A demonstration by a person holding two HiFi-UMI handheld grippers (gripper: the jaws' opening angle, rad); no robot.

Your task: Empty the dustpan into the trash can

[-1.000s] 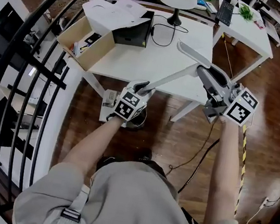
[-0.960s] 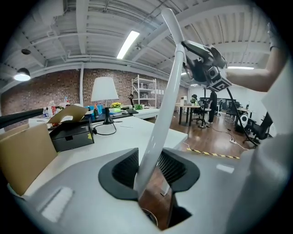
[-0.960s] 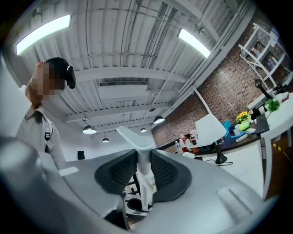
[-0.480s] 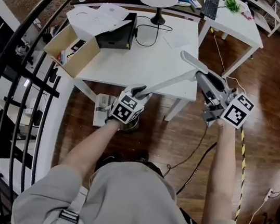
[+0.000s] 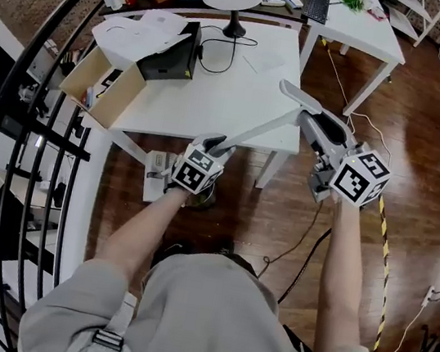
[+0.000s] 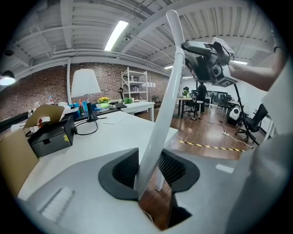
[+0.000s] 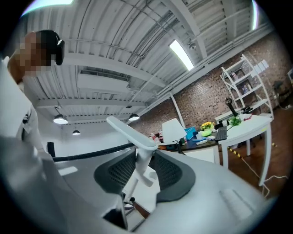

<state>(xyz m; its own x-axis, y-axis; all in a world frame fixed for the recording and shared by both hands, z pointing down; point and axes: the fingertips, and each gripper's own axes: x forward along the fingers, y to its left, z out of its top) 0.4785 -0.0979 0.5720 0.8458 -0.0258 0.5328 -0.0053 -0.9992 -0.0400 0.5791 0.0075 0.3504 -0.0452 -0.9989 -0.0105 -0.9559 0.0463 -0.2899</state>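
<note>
Two grips on the likely light, stiff handle (image 5: 257, 127): left hand-held gripper (image 6: 149, 170) pinches low, right hand-held gripper (image 7: 140, 170) pinches the top, jaws just opening.

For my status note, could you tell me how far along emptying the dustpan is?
Done: the long white dustpan handle is held by both grippers. In hand: the left gripper clamps its shaft; the right gripper holds its top end, though its fingers have just been opening. Left: neither the pan nor a trash can shows, so the tipping is not yet done.
</note>
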